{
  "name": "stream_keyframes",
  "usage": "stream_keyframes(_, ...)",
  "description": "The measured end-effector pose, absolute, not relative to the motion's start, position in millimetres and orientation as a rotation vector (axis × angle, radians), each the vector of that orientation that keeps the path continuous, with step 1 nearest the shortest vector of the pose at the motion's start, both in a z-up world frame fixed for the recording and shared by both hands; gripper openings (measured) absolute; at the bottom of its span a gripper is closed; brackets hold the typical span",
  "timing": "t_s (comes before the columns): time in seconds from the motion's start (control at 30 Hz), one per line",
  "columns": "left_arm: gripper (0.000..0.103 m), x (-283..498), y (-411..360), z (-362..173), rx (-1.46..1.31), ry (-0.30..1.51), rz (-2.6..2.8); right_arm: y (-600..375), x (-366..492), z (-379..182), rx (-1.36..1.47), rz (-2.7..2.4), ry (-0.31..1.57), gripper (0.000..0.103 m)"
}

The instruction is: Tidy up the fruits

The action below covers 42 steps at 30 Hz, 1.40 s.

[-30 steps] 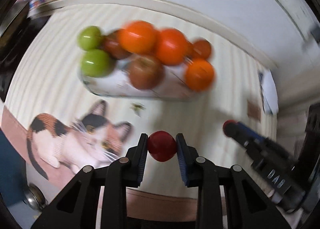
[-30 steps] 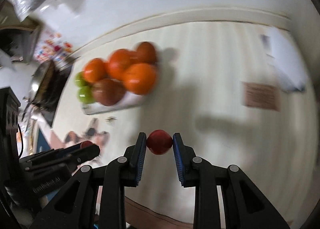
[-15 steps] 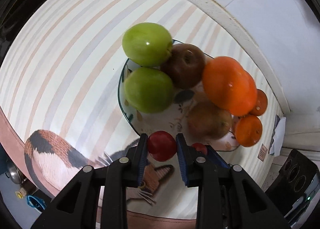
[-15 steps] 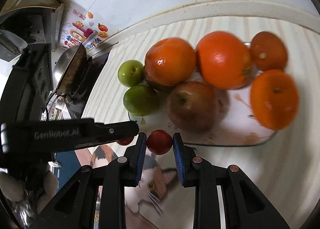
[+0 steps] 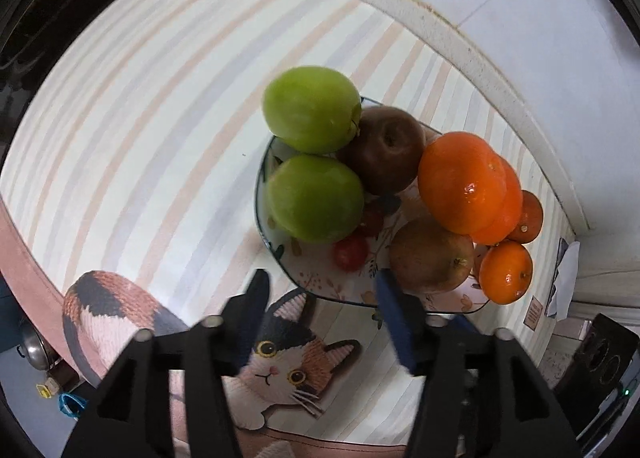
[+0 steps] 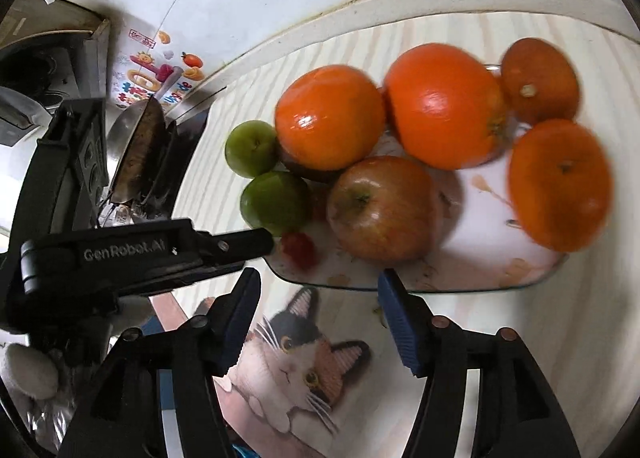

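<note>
White lettering "GenRobot.AI" runs along the left gripper [image 6: 256,244] body. Both it and the right gripper [image 6: 318,290] are spread wide, holding nothing. A small red fruit [image 5: 351,253] lies on the plate [image 5: 320,290] just ahead of the fingertips, beside the green apple [image 5: 316,198]; round, so no long axis.

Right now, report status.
Left gripper open, right gripper open. Small red fruit on plate beside green apple. Nothing blocking.
</note>
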<state>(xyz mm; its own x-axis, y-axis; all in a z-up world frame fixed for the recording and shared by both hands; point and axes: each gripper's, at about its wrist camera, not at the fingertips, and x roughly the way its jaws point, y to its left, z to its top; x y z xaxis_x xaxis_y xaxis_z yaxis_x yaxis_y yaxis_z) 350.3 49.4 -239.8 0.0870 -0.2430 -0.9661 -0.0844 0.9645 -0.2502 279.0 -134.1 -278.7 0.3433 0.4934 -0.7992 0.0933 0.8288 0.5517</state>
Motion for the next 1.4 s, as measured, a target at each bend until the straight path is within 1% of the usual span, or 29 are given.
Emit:
stream_keyframes(0.03, 0.071, 347, 51, -237, -0.257, 1.474, -0.11, -139, 276, -275, 0.539, 0.246, 1.219, 0.075)
stream_keyframes(0.07, 0.078, 343, 51, -234, -0.247, 1.46, -0.098, -144, 273, -271, 0.526, 0.228, 1.22, 0.08)
stream_keyframes(0.1, 0.081, 339, 52, -231, -0.236, 1.448, -0.087, -148, 271, -266, 0.511, 0.212, 1.216, 0.082)
stream_keyframes(0.17, 0.085, 328, 52, -227, -0.204, 1.433, -0.066, -156, 267, -259, 0.429, 0.153, 1.232, 0.092)
stream_keyframes(0.2, 0.088, 320, 51, -224, -0.184, 1.421, -0.054, -160, 264, -255, 0.399, 0.13, 1.232, 0.093)
stream_keyframes(0.3, 0.09, 304, 46, -216, -0.137, 1.388, -0.033, -170, 259, -245, 0.324, 0.082, 1.232, 0.093)
stream_keyframes(0.37, 0.09, 294, 40, -209, -0.098, 1.358, -0.009, -175, 255, -237, 0.276, 0.056, 1.229, 0.096)
stream_keyframes(0.47, 0.09, 280, 29, -197, -0.071, 1.314, 0.007, -181, 250, -222, 0.222, 0.039, 1.204, 0.096)
stream_keyframes(0.73, 0.09, 257, 5, -158, -0.038, 1.211, 0.024, -201, 236, -179, 0.169, 0.034, 1.14, 0.098)
stream_keyframes(0.97, 0.09, 232, 0, -124, -0.044, 1.155, 0.025, -211, 213, -145, 0.159, 0.037, 1.106, 0.098)
stream_keyframes(1.17, 0.09, 188, 4, -80, -0.04, 1.091, -0.001, -212, 173, -101, 0.152, 0.034, 1.063, 0.098)
stream_keyframes(1.4, 0.09, 130, 7, -34, -0.009, 1.025, -0.026, -202, 107, -35, 0.122, 0.037, 0.979, 0.098)
